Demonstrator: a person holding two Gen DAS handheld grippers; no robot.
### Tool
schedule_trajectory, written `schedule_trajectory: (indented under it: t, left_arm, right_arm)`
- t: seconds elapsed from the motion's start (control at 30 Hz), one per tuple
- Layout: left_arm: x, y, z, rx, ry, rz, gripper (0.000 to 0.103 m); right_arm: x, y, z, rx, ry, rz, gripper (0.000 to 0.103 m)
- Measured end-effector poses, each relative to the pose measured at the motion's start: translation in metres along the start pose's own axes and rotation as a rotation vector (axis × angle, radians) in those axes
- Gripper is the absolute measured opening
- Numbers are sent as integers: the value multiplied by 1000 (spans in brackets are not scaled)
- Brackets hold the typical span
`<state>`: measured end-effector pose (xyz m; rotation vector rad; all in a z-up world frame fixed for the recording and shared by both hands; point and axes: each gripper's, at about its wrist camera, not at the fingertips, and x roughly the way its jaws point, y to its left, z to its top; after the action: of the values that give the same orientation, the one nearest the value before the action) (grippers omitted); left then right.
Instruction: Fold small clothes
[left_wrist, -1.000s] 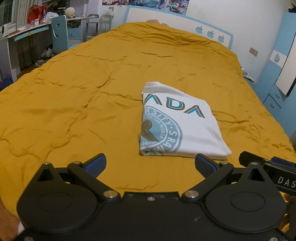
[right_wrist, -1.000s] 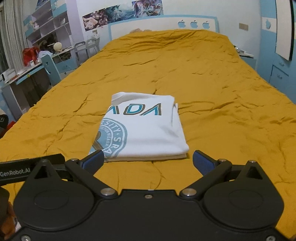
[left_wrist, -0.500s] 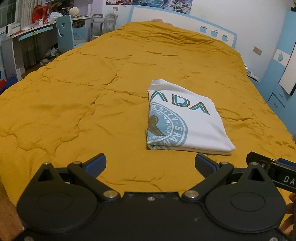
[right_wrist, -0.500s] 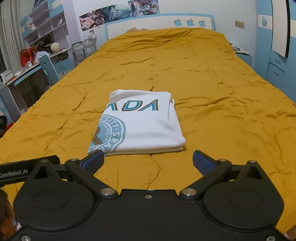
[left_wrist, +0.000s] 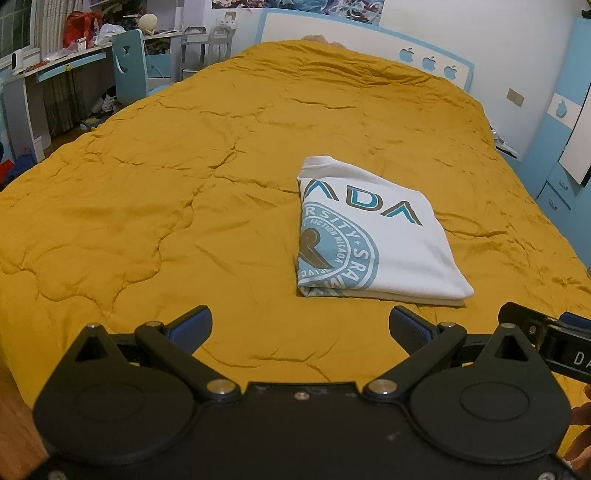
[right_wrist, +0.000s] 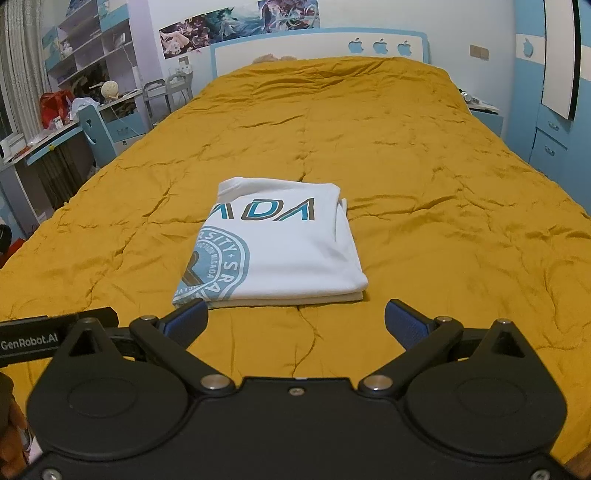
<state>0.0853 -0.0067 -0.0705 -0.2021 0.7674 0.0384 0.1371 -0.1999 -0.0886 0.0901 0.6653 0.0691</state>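
My white T-shirt (right_wrist: 280, 247) lies folded into a compact rectangle on the mustard bedspread (right_wrist: 424, 177), near the foot of the bed, just ahead of both my tools. It looks light and limp, soft cotton in several layers, so I judge it would sag and unfold if lifted by one corner. The near folded edge is the place to pinch, one tool at each near corner, catching all layers together (the bottom layer peeks out slightly there). My left tool (left_wrist: 300, 326) has its blue pads spread wide and holds nothing; my right tool (right_wrist: 293, 319) is likewise wide apart and empty, its left pad just beside the shirt's near corner. Compared with a second ago, the shirt sits farther from both cameras, unchanged in shape: I have drawn both tools back.
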Motion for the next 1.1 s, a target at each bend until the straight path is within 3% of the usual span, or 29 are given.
schedule_trajectory:
  t: [1.1]
  left_arm:
    - [2, -2, 0, 22, 32, -8, 103]
  right_arm:
    - [0, -2, 0, 2, 6, -4, 103]
